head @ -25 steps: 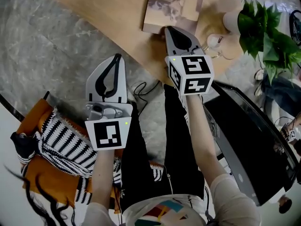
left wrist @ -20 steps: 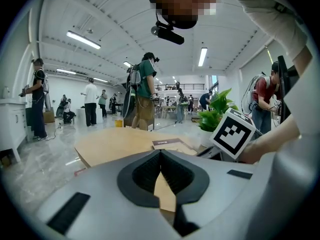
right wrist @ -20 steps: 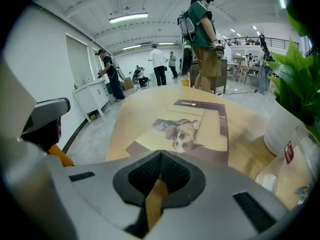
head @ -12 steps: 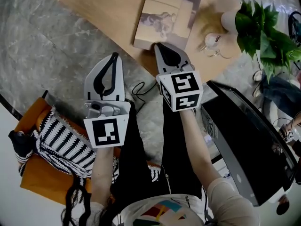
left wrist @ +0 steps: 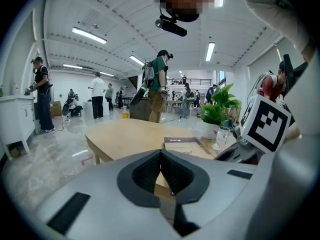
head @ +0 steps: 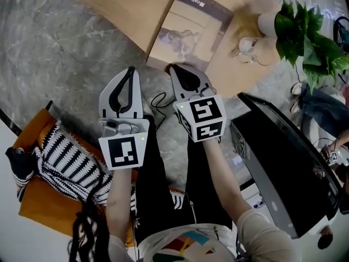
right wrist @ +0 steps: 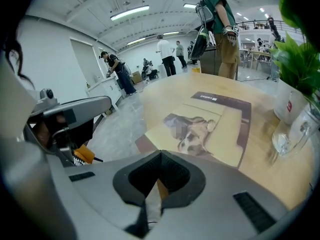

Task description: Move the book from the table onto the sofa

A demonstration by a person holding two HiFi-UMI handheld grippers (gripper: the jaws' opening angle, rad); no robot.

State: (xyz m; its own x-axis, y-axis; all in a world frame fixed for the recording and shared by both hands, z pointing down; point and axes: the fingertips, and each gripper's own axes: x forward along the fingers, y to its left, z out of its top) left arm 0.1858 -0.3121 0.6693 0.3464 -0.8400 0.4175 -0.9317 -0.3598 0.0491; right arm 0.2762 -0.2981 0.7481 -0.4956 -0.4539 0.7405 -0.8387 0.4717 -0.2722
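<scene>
Head view: the right gripper [head: 173, 68] has its jaws closed down on the near edge of the book [head: 188, 29]. The book lies flat on the wooden table [head: 120, 4] and stretches away ahead of the tips. Just to that gripper's left the left gripper [head: 131, 70] hangs over grey floor, short of the table edge, its tips together. Ahead and to the right of the right gripper, past the book, stand a glass [head: 248, 45] and a potted plant [head: 305, 37]. Behind and to the left of the left gripper lies an orange cushion [head: 38, 201] under a striped cloth [head: 71, 162].

Left gripper view: the jaws meet at their tips with nothing between them. The book [left wrist: 182, 145] lies beyond them on the table, slightly to the right, and the right gripper's marker cube [left wrist: 265, 124] fills the right side.

Right gripper view: the jaws are pressed together at the book's [right wrist: 205, 129] near edge, with its cover spread out ahead. The glass [right wrist: 290, 134] stands to the front right.
</scene>
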